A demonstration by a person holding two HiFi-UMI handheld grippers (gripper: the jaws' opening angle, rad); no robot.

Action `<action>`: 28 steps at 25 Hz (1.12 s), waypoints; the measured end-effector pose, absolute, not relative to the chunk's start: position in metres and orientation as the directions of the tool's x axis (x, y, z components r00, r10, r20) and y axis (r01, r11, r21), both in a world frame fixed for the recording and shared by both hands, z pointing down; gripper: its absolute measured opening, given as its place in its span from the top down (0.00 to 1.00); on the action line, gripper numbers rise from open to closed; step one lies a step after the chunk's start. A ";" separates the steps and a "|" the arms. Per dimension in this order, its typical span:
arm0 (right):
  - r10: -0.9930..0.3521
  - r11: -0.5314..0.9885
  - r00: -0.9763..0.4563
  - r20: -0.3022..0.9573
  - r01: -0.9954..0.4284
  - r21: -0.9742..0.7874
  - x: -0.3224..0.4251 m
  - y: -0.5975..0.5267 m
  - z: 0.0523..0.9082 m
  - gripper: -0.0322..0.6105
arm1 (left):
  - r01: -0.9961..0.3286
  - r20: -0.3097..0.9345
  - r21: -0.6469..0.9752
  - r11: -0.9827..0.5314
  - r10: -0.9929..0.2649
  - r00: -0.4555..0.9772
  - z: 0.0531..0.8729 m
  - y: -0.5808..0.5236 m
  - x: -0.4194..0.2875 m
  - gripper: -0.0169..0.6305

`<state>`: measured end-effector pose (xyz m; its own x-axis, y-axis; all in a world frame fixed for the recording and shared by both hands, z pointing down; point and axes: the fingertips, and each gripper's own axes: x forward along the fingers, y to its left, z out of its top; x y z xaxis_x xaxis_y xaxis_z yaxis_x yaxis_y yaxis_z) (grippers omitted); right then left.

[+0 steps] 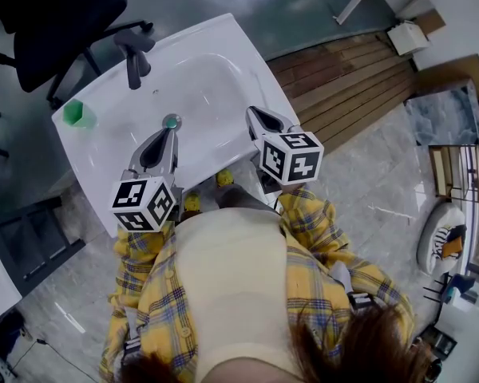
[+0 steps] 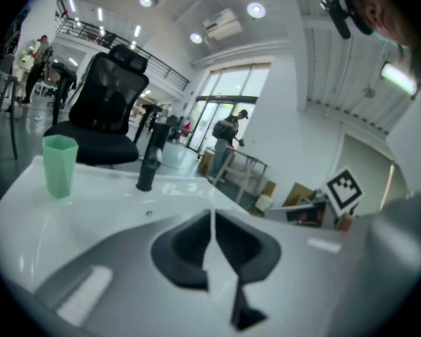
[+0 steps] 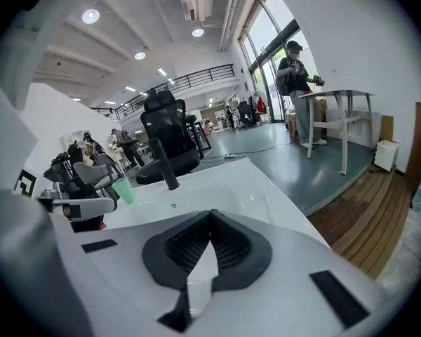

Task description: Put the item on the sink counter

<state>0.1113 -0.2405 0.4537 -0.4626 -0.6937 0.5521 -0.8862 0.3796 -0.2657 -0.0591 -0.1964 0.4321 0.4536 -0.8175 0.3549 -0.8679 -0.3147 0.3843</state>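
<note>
A green plastic cup (image 1: pixel 78 113) stands upright on the left rim of the white sink counter (image 1: pixel 223 34), left of the black faucet (image 1: pixel 133 54). My left gripper (image 1: pixel 171 131) hangs over the basin's near side by the drain, jaws shut and empty. My right gripper (image 1: pixel 252 112) hovers over the basin's right rim, also shut with nothing in it. In the left gripper view the cup (image 2: pixel 59 164) and faucet (image 2: pixel 149 161) lie ahead of the shut left gripper (image 2: pixel 212 213). In the right gripper view the cup (image 3: pixel 125 190) shows far left of the shut right gripper (image 3: pixel 210 215).
A black office chair (image 1: pixel 56 22) stands behind the sink at the left. Wooden decking (image 1: pixel 343 78) lies to the right of the sink. A person (image 3: pixel 296 69) stands far off beside a white table (image 3: pixel 340 128). The person's yellow plaid sleeves fill the lower head view.
</note>
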 end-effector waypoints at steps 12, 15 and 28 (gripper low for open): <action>-0.680 0.427 -0.521 0.516 -0.853 -0.300 0.097 -0.230 0.436 0.93 | -0.874 0.375 0.383 -0.300 -0.814 0.444 0.437 -0.196 -0.061 0.94; -0.676 0.433 -0.528 0.514 -0.849 -0.302 0.095 -0.228 0.436 0.93 | -0.874 0.377 0.383 -0.298 -0.814 0.442 0.437 -0.196 -0.061 0.94; -0.687 0.426 -0.525 0.503 -0.851 -0.307 0.099 -0.227 0.430 0.93 | -0.875 0.376 0.380 -0.302 -0.813 0.444 0.434 -0.195 -0.059 0.94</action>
<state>0.0991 -0.2270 0.4296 -0.5252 -0.6867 0.5025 -0.8510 0.4258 -0.3075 -0.0594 -0.1945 0.4342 0.4438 -0.8134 0.3760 -0.8745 -0.3015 0.3799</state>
